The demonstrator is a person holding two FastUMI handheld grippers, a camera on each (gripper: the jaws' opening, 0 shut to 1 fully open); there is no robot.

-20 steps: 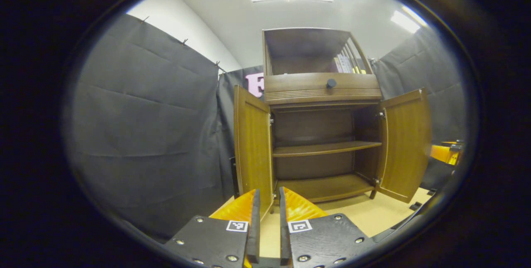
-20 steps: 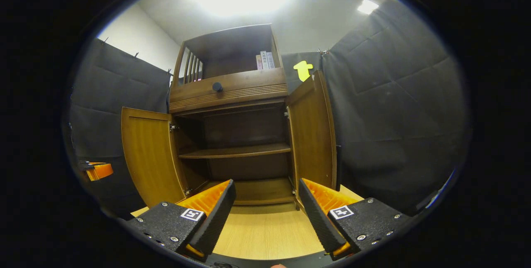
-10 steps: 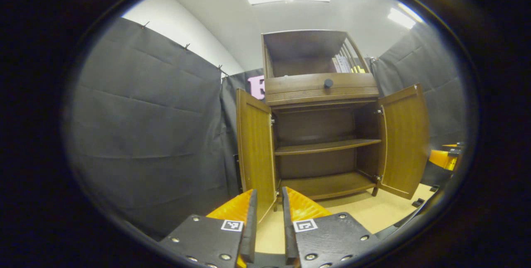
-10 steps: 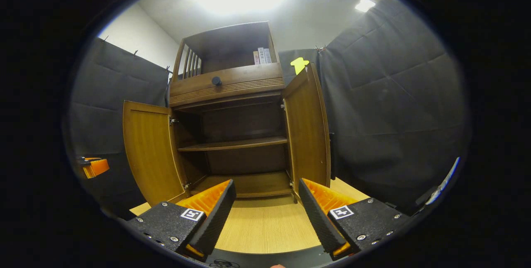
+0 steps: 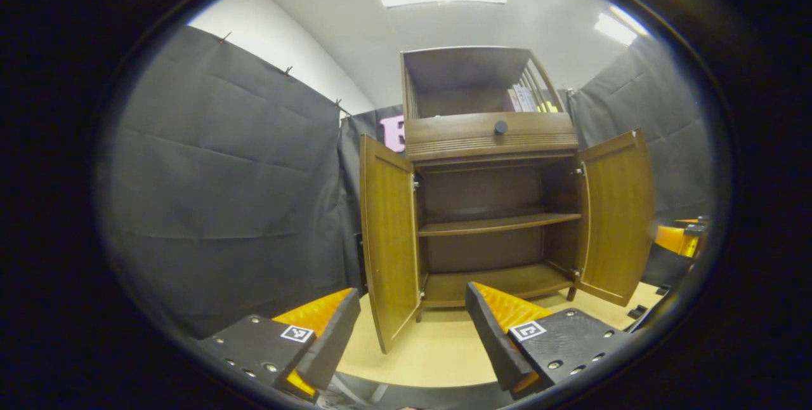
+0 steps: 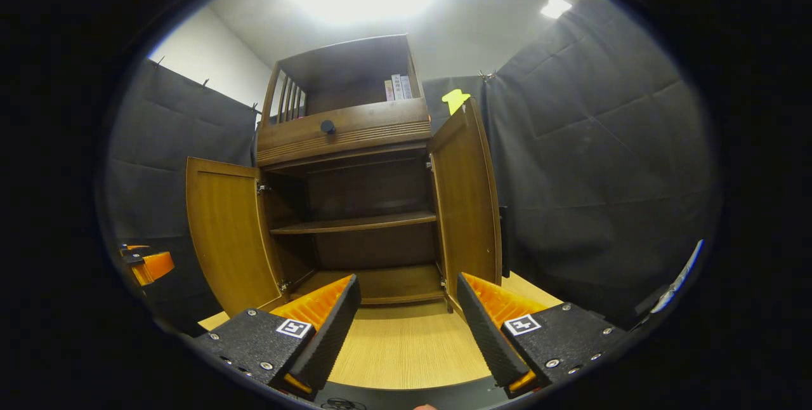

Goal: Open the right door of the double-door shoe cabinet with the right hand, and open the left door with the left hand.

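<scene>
The brown wooden shoe cabinet (image 5: 491, 143) stands with both doors swung out. In the left gripper view its left door (image 5: 388, 245) is seen almost edge-on and its right door (image 5: 618, 213) hangs wide. My left gripper (image 5: 411, 305) is open, its fingers spread either side of the left door's lower corner without touching it. In the right gripper view the right door (image 6: 468, 207) rises just beyond my right gripper (image 6: 409, 289), which is open with nothing between its fingers. The left door (image 6: 225, 232) hangs wide at the left. Inside, a bare shelf (image 6: 355, 223) shows.
Black cloth walls close in on both sides of the cabinet. A light wooden floor (image 6: 406, 346) lies before it. A drawer with a dark knob (image 5: 501, 126) sits above the doors, and books (image 5: 523, 98) stand in the top compartment. The other gripper (image 5: 682, 237) shows far right.
My left gripper's fingers have spread apart from nearly shut around the left door's lower edge. The right gripper has stayed open and barely moved.
</scene>
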